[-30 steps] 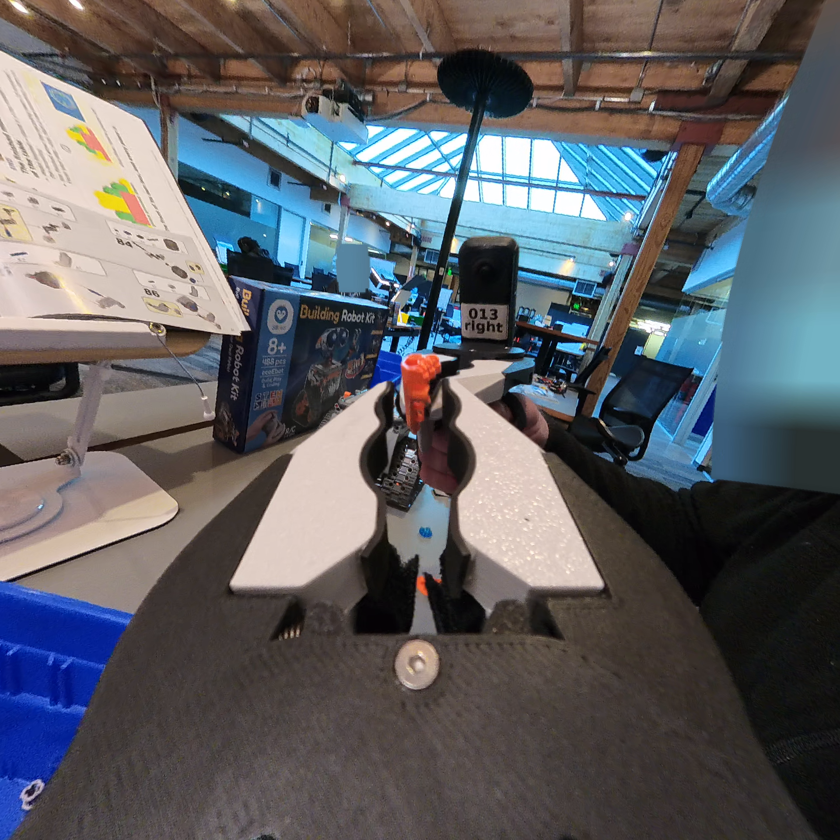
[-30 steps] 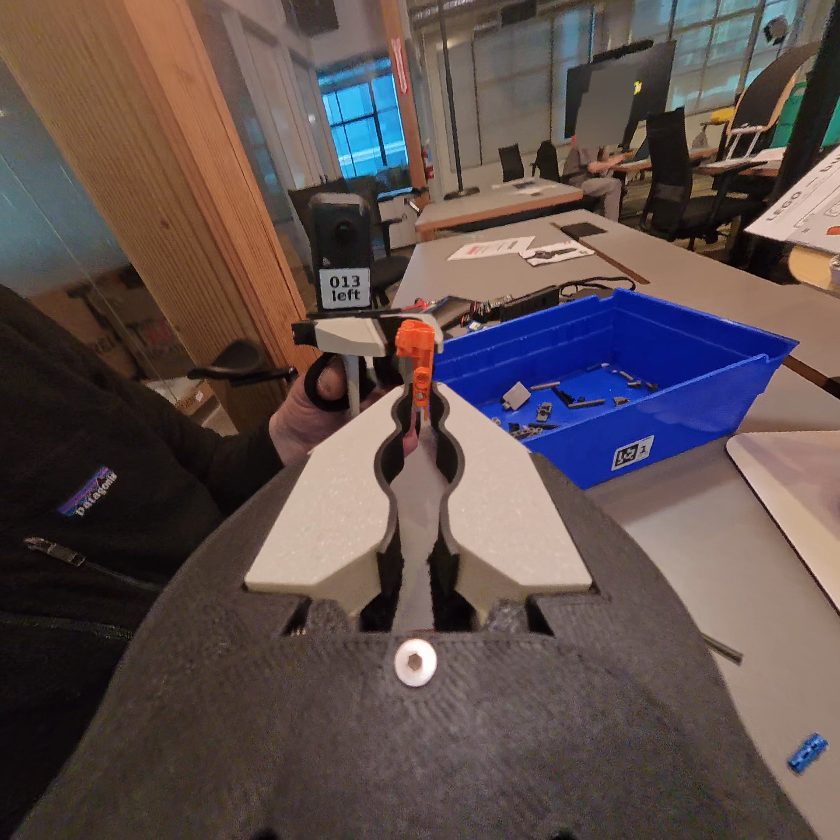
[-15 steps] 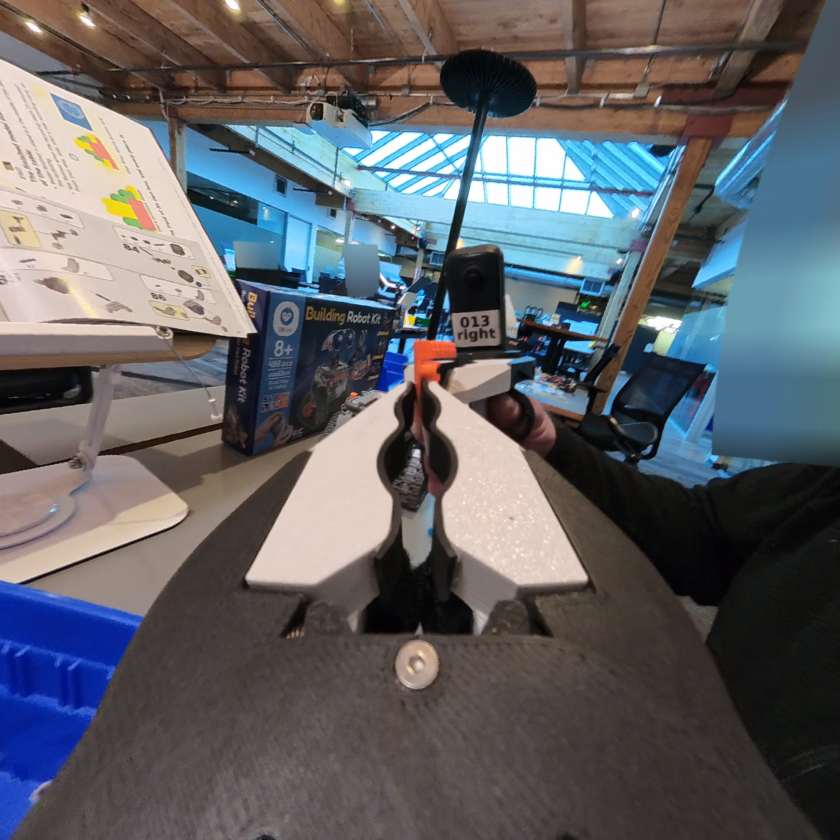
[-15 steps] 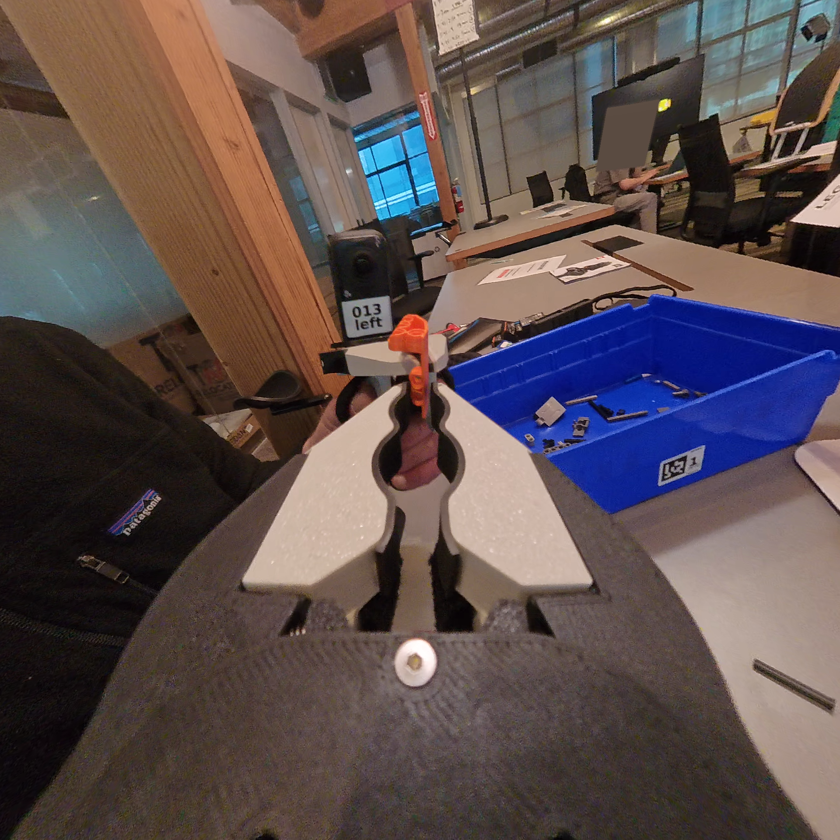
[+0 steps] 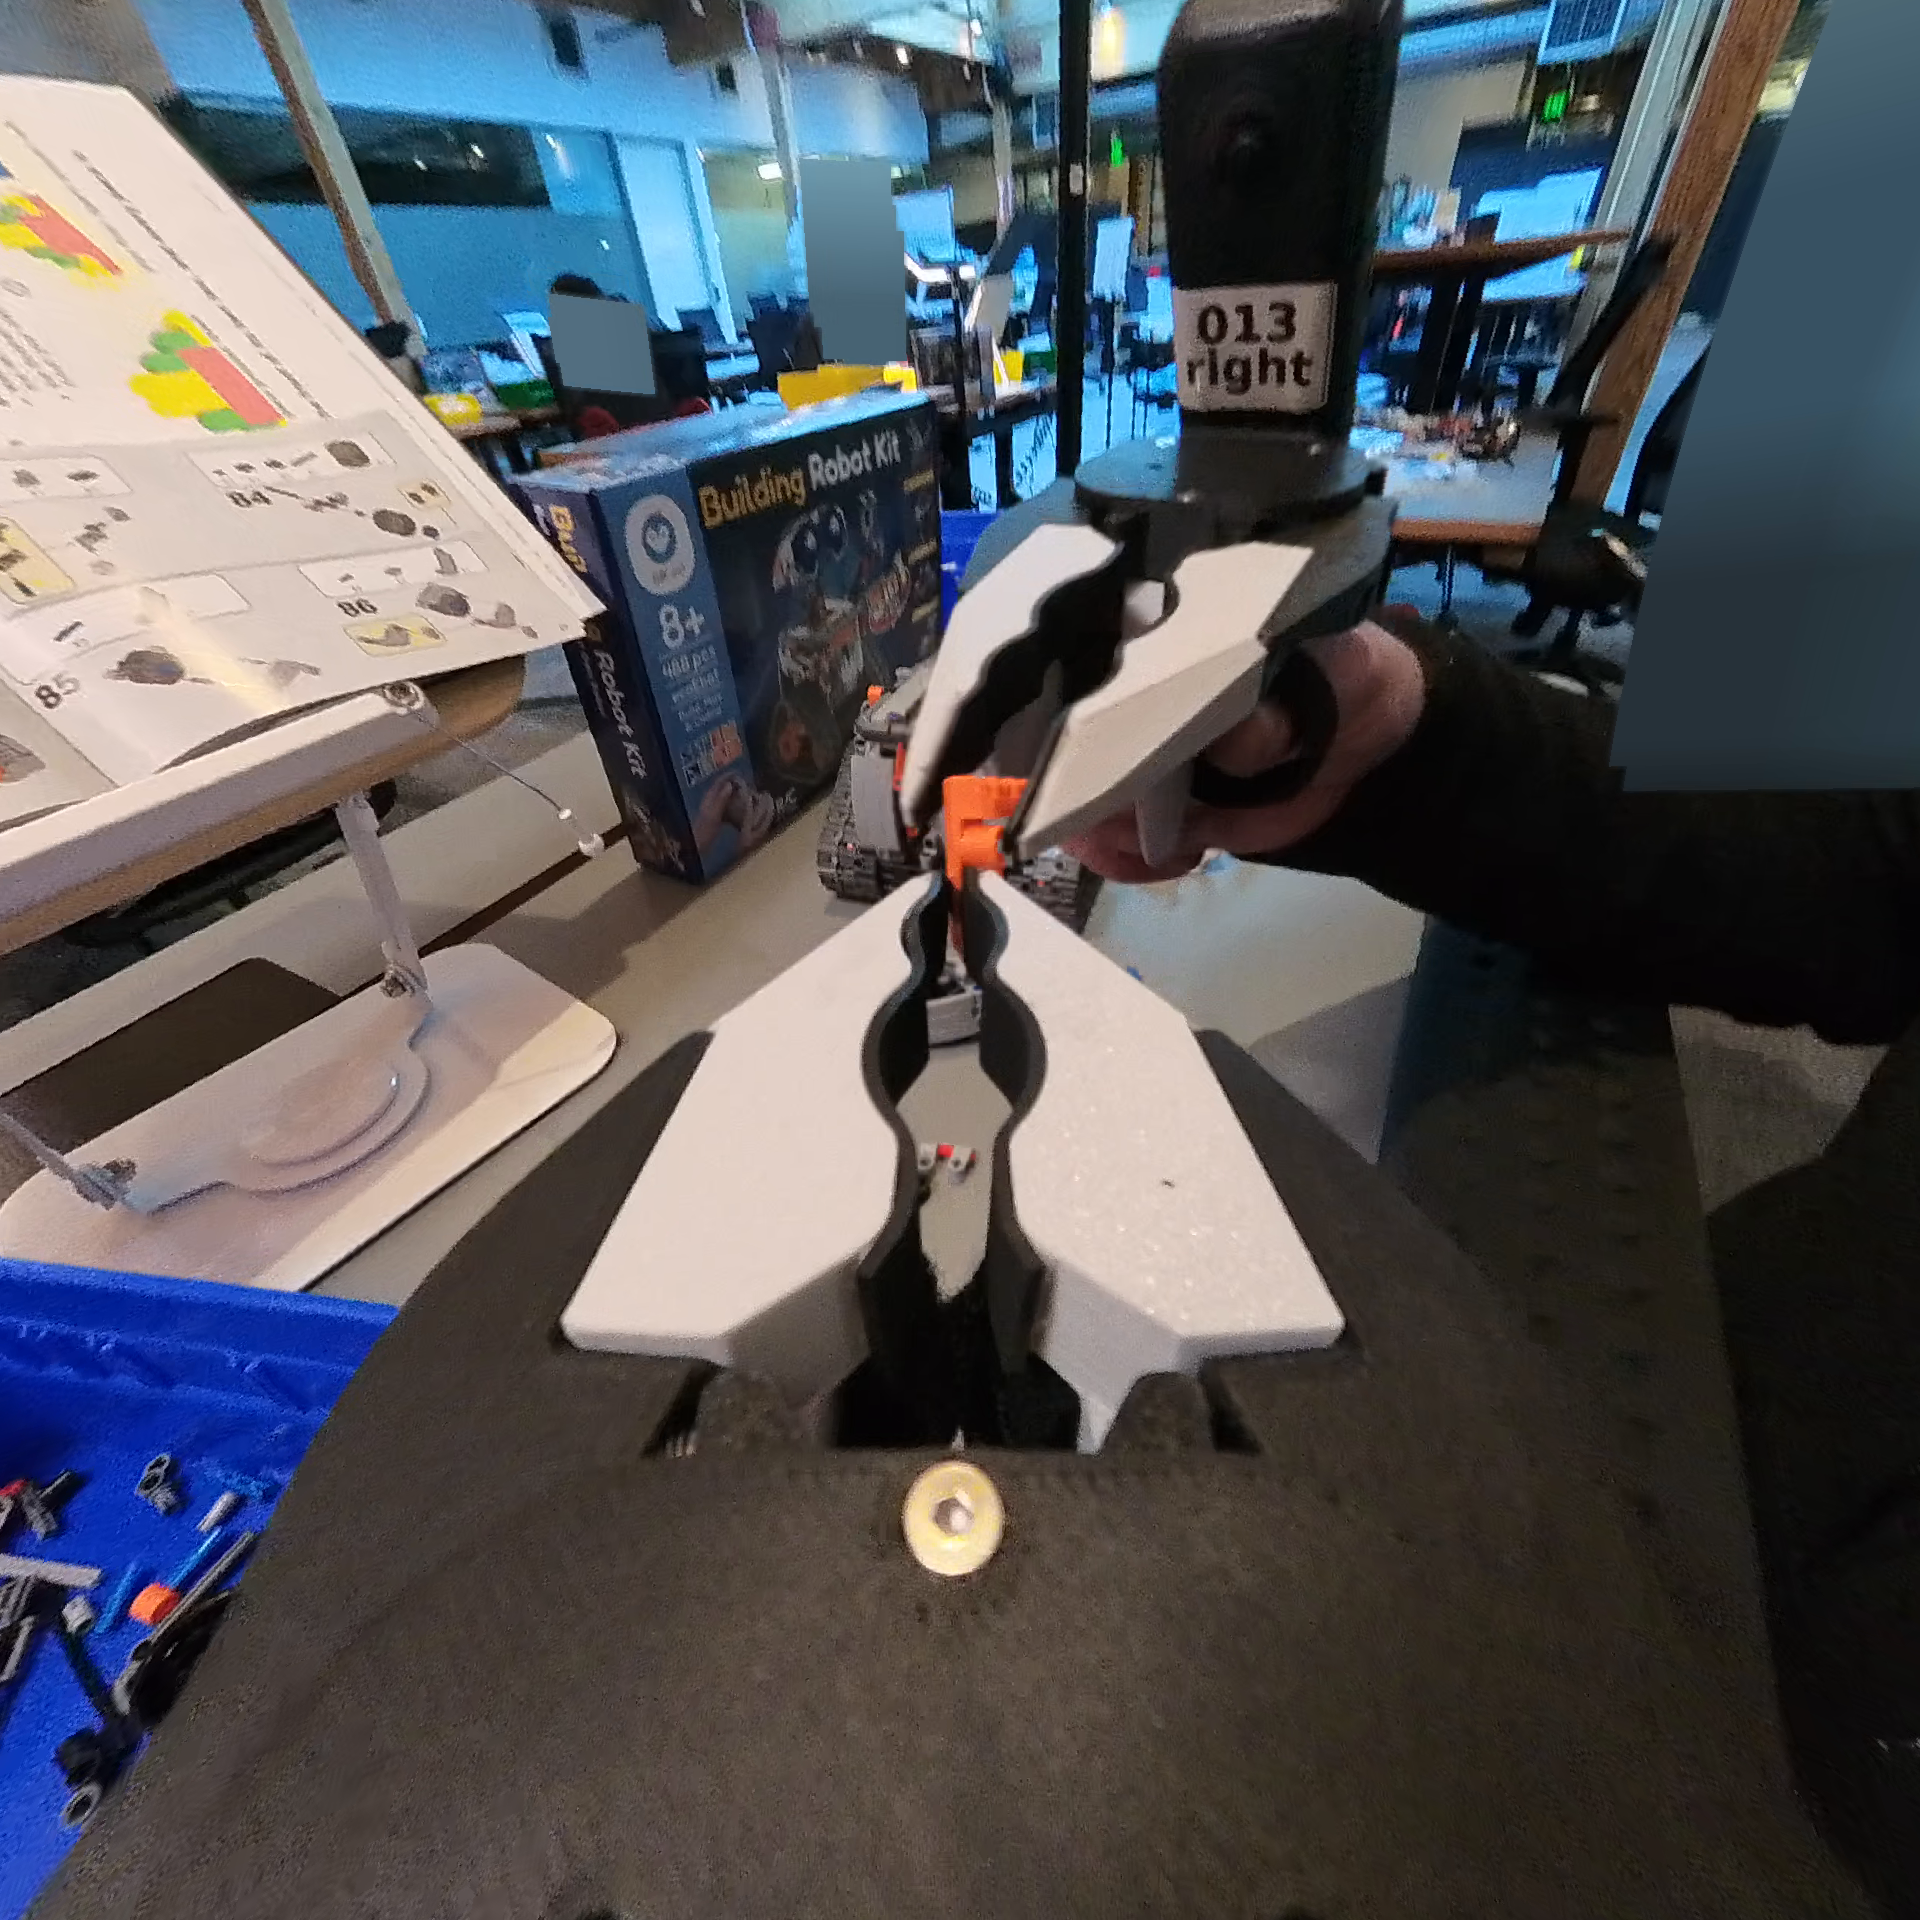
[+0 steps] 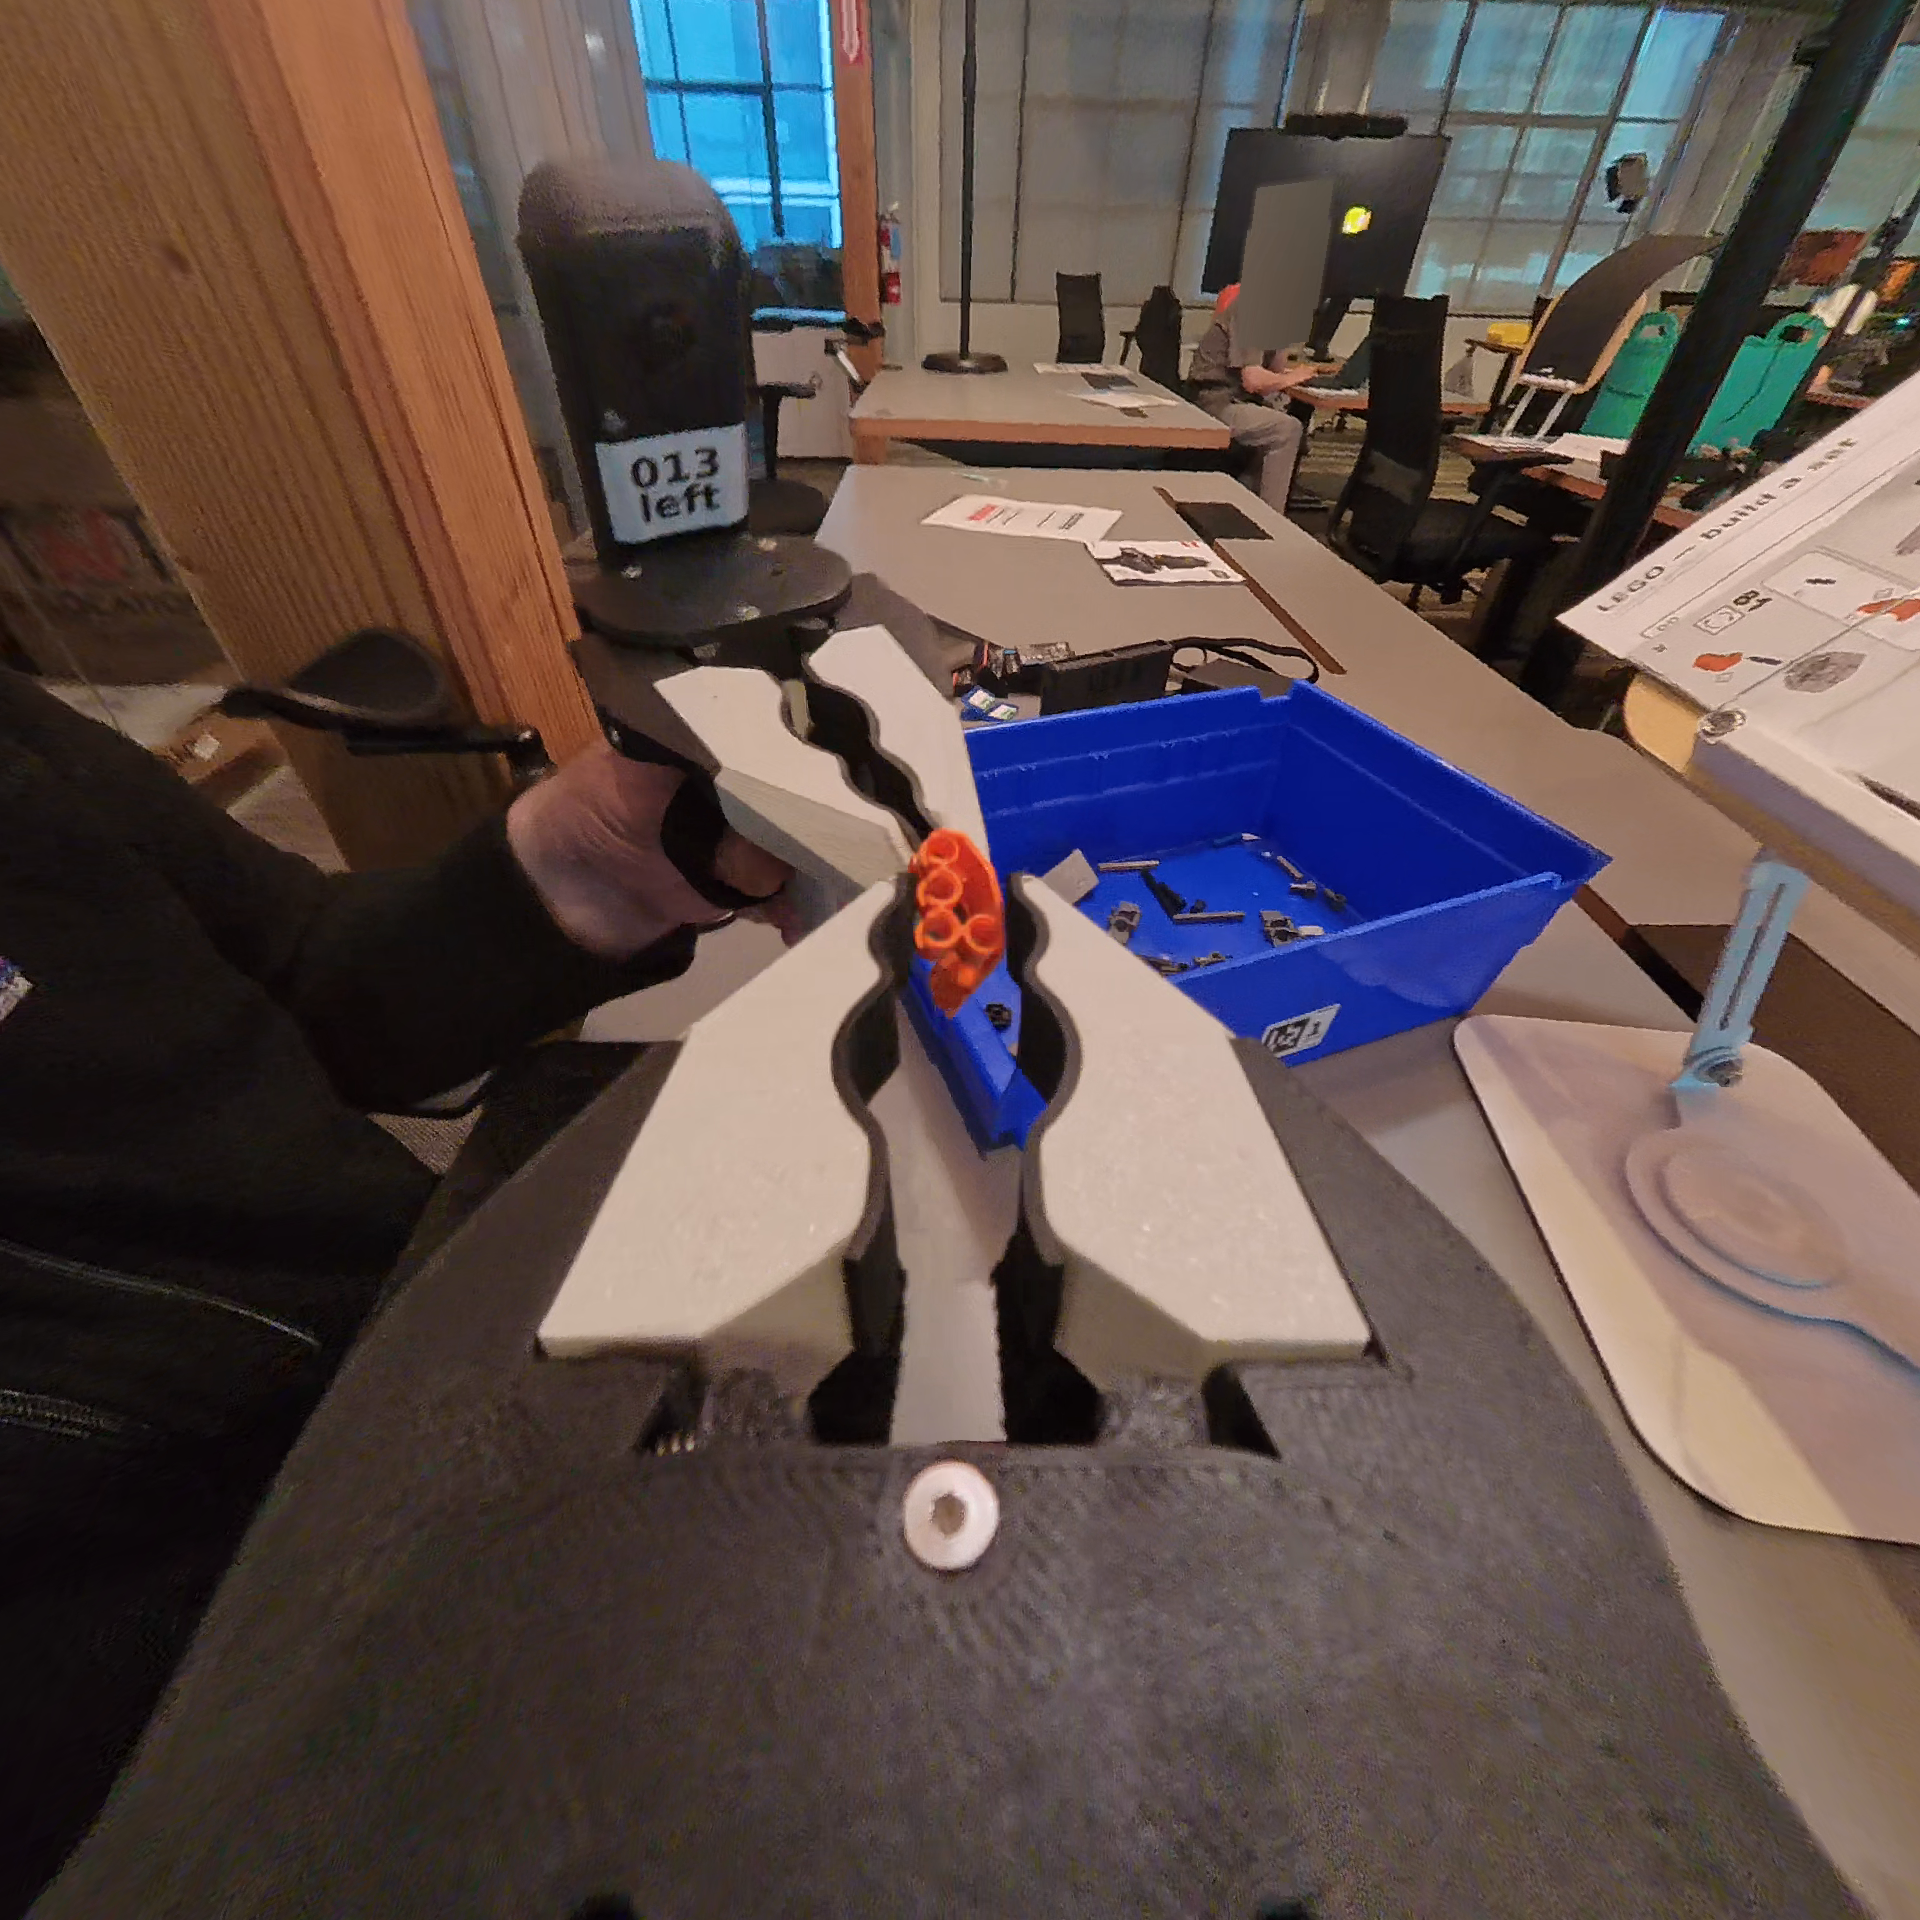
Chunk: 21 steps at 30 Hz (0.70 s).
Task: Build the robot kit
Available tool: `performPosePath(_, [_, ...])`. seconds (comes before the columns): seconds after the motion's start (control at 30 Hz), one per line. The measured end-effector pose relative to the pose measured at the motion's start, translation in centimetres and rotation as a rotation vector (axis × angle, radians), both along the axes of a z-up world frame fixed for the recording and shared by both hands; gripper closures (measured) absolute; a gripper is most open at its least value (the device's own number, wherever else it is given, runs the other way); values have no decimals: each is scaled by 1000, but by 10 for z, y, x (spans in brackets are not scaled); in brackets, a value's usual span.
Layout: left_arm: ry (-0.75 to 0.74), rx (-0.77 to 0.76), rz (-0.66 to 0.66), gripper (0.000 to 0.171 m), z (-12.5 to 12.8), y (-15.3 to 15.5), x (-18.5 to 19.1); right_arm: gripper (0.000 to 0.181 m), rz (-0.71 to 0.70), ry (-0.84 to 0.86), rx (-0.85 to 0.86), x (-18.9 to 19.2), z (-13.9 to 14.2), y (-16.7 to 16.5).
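Note:
A small orange beam with round holes [image 5: 977, 831] is pinched between the tips of my left gripper [image 5: 956, 888], which is shut on it above the grey table. A grey part [image 5: 951, 1013] hangs under it between the fingers. My right gripper [image 5: 966, 821] comes down from above, with its jaws a little apart on either side of the beam's top. In the right wrist view the orange beam [image 6: 951, 920] sits face-on between the tips of my right gripper [image 6: 958, 899], with thin gaps on both sides. My left gripper [image 6: 920, 857] reaches in from the upper left.
A tracked robot model [image 5: 868, 810] and a blue kit box [image 5: 769, 644] stand behind the grippers. An instruction booklet [image 5: 208, 416] rests on a white stand [image 5: 312, 1091] at left. A blue bin [image 6: 1299, 862] holds several small parts. A small grey piece [image 5: 945, 1155] lies on the table. Only a small space, under 4 cm, lies between the two pairs of fingers.
My left gripper closed on the orange beam. My right gripper opened, rose and now tilts down over it. Both grippers dropped lower and nearer the table.

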<state>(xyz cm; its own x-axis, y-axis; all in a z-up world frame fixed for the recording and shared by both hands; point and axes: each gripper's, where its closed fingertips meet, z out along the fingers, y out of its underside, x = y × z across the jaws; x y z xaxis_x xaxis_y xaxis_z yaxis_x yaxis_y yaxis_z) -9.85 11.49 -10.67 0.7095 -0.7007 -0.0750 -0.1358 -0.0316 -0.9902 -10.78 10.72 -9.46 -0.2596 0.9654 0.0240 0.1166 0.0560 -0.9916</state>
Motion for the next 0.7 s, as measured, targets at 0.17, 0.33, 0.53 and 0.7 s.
performPosePath(0.17, [22,-14,2,171,-2,2,0,167,5,-17,-17,1,-2,1])
performPosePath(0.33, [-55,4,-17,171,9,1,1,168,29,45,-131,2,8,3])
performPosePath(0.53, [-147,3,-51,150,11,-1,-1,168,38,176,-289,8,26,14])
performPosePath(0.7, [-173,-17,-56,151,7,4,6,168,72,209,-334,9,29,12])
